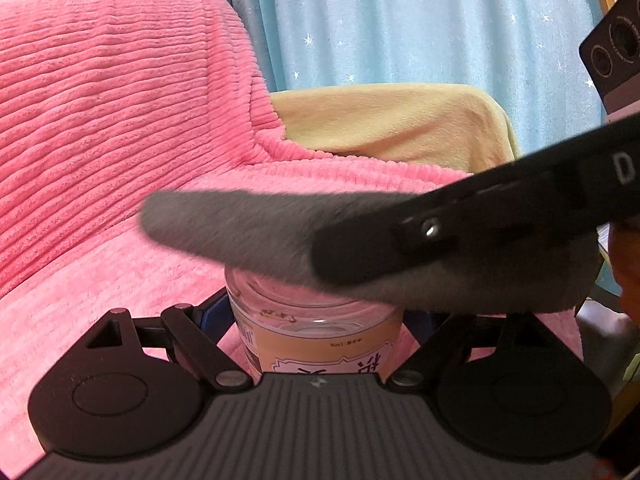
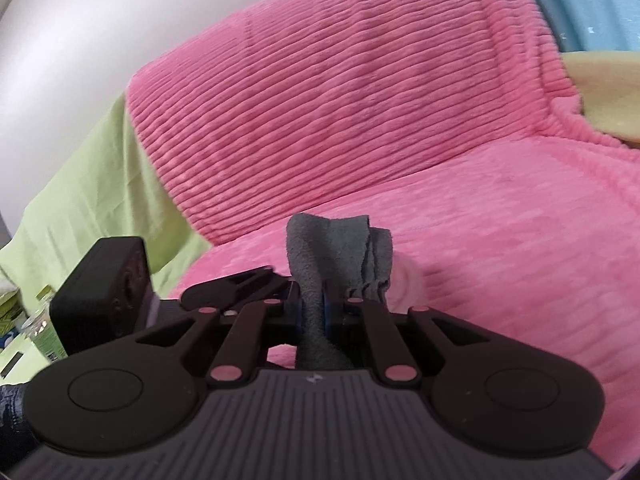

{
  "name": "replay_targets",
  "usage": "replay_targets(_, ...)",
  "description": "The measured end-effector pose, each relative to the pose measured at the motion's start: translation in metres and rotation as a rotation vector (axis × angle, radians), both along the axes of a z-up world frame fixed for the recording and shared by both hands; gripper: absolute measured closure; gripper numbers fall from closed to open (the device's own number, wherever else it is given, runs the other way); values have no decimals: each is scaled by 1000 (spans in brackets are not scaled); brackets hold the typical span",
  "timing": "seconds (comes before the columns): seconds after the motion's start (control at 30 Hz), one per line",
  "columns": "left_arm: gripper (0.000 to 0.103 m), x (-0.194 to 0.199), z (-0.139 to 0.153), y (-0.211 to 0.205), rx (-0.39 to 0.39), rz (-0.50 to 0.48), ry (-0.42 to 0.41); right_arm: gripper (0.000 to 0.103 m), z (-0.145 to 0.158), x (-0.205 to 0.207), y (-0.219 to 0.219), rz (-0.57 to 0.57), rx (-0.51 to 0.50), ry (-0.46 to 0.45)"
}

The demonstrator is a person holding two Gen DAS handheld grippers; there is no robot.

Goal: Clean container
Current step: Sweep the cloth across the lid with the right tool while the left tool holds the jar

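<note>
Left gripper [image 1: 316,316] clamped on clear jar [image 1: 316,328], fingers against both sides, orange label facing camera. Jar upright, mouth open, held above pink blanket [image 1: 100,128]. Grey cloth [image 1: 240,232] lies across jar mouth, touching rim. Right gripper [image 2: 314,312] pinched tight on same cloth [image 2: 332,248], folds bunched between blue pads, end sticking out past fingertips. Behind: yellow blanket [image 1: 384,128], then blue star curtain [image 1: 420,24]. Green sheet [image 2: 92,192] at left in right wrist view.

left gripper [image 1: 316,316] fingers closed round a clear jar [image 1: 312,320], gripping its sides. right gripper [image 2: 314,312] clamped on a grey cloth [image 2: 336,248], reaching across above the jar mouth.
</note>
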State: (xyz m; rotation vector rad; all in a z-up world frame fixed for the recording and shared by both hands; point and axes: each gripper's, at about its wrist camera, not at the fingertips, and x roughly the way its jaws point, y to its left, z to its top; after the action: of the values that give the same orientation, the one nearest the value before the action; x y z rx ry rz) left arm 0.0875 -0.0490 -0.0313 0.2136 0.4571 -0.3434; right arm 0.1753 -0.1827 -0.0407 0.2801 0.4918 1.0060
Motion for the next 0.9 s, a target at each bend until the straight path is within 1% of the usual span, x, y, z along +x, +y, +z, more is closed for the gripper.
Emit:
replay_targets(0.07,17,-17,-2,-7,16,2,-4,96,1,1,7,9,-3,-8)
replay_targets(0.1,17,-11,-4,-5,21,2,-5,96,1,2,10,12,-6,-15)
replay_targets(0.13,17,15,-7,8,24,3,-4,96,2,3,13,11,-8,-21)
replay_targets(0.17,17,54,-11,28,23,4,-2,97,2,6,16,3,-11,-27)
replay_targets(0.2,17,65,-13,35,23,4,-2,97,3,8,18,-5,-14,-33)
replay_targets(0.27,17,70,-13,41,22,5,-1,97,3,14,22,-25,-20,-46)
replay_targets(0.33,17,87,-14,43,21,5,-1,97,4,18,22,-65,-33,-60)
replay_targets(0.57,18,85,-14,40,15,-2,2,97,2,16,3,-108,-33,-29)
replay_targets(0.67,17,77,-14,39,12,-4,3,97,0,13,-5,-117,-30,-12)
replay_targets(0.9,17,63,-15,40,7,0,5,96,1,-6,4,-3,-21,-22)
